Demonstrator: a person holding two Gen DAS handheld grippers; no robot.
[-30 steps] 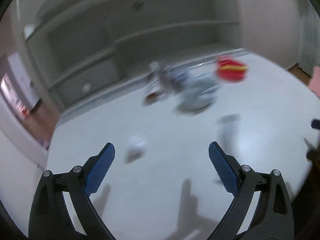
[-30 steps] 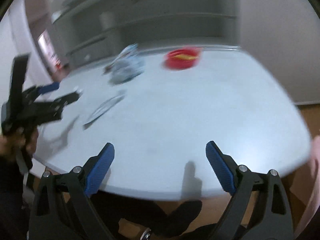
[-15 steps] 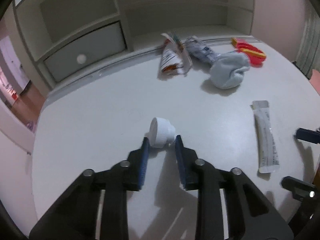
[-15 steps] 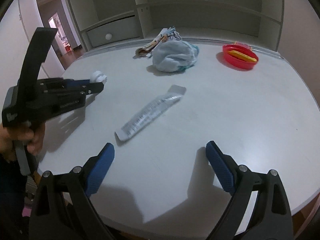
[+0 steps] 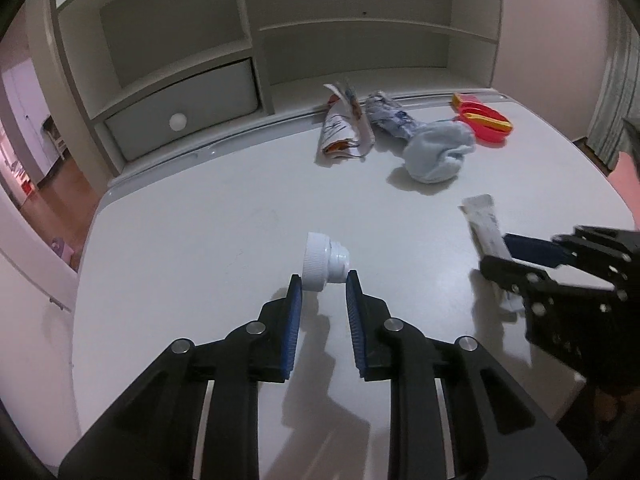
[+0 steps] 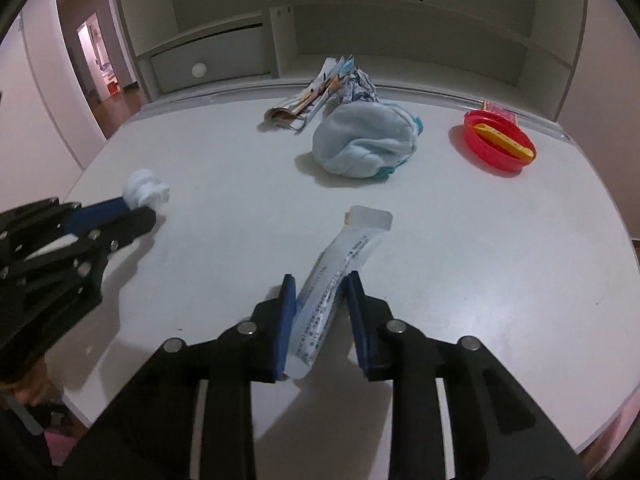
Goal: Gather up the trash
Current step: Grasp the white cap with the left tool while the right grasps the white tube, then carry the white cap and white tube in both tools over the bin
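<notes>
Near the table's (image 5: 192, 208) left edge, a light, stiff white bottle cap (image 5: 325, 257) is pinched by the left gripper (image 5: 320, 280), whose jaws have just been closing, while the right gripper (image 6: 320, 286), likewise just closed, grips a limp, crushable sachet (image 6: 340, 276) at mid-length.

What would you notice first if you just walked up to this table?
Two black grippers with blue pads, each pinching a piece of trash on the white table: the left gripper has closed on a white bottle cap, the right gripper on a long white sachet. Behind them sit a bundled pale blue cloth and, far right, a bright red dish with something yellow in it.
</notes>
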